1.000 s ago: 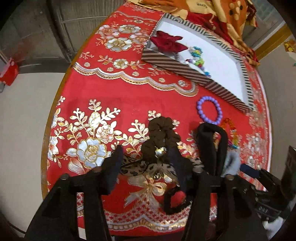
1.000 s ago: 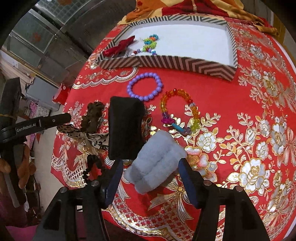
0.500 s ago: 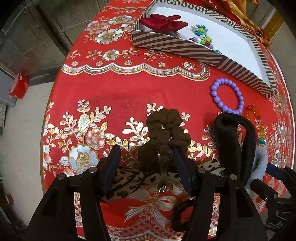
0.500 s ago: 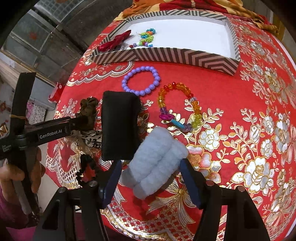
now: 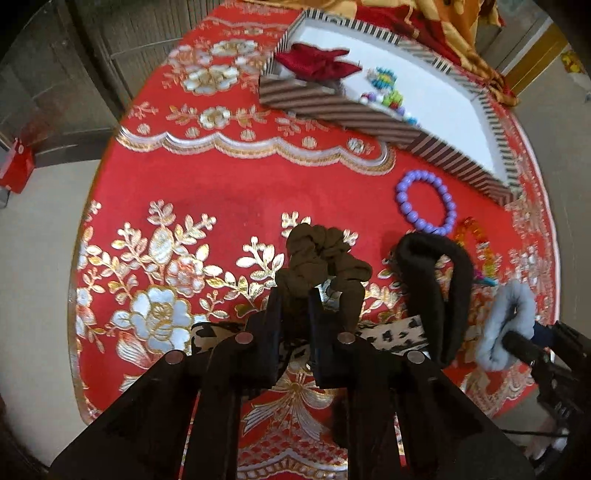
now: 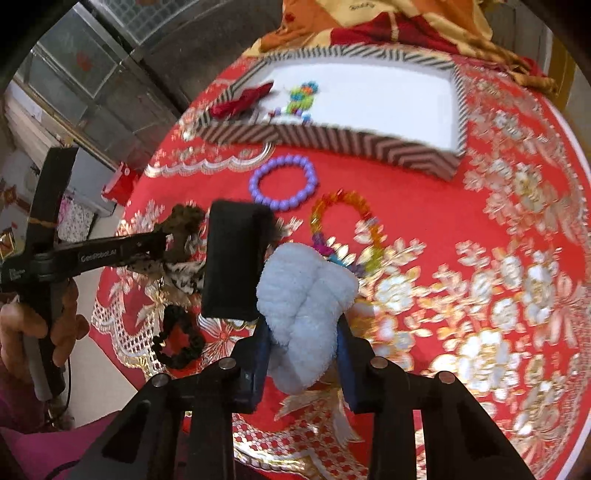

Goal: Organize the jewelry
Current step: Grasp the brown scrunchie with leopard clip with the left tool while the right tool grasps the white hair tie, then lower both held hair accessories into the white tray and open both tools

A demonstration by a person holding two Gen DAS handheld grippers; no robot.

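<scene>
My left gripper (image 5: 295,299) is shut on a brown scrunchie (image 5: 321,258) on the red tablecloth; the scrunchie also shows in the right wrist view (image 6: 183,221). My right gripper (image 6: 301,332) is shut on a fluffy pale blue scrunchie (image 6: 304,291), which also shows at the right of the left wrist view (image 5: 506,325). A wide black band (image 5: 436,280) stands between the two. A purple bead bracelet (image 6: 284,182) and a multicoloured bead bracelet (image 6: 345,221) lie ahead. The striped box (image 6: 332,142) holds a red bow (image 6: 243,99) and coloured beads (image 6: 299,98).
A leopard-print bow (image 5: 391,328) lies under the left gripper. A small black and red scrunchie (image 6: 177,339) lies near the table's front edge. Orange and red fabric (image 6: 369,22) is piled behind the box. The round table's edge curves close on the left.
Both grippers have closed: the left one onto the brown scrunchie, the right one onto the pale blue scrunchie. Both were open around them before.
</scene>
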